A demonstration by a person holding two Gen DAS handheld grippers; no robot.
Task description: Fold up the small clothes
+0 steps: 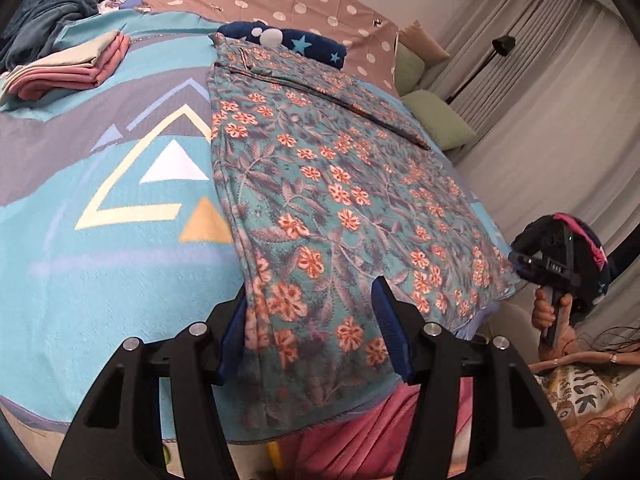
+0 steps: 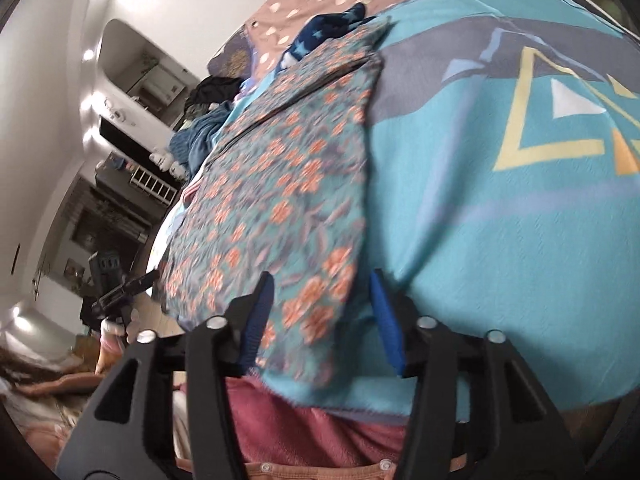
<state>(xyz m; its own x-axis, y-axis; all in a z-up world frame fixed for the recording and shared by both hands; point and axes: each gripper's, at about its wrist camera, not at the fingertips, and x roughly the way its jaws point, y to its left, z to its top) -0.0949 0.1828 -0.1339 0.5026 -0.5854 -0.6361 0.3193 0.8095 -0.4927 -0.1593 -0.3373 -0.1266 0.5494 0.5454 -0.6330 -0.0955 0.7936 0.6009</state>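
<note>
Hovering my left gripper (image 1: pixel 310 312) and right gripper (image 2: pixel 320 304), both unclenched, over the floral cloth (image 1: pixel 320 184) on the bedspread (image 1: pixel 100 240).

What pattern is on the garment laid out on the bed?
Orange-pink flowers with grey-purple leaves on teal garment; clearest in the left wrist view.

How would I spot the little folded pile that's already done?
Look at the bed's turquoise blanket with the triangle pattern. Near its far left side lies a folded pink and cream stack. Its flat, squared-off layers set it apart from the crumpled blue clothes behind.
</note>
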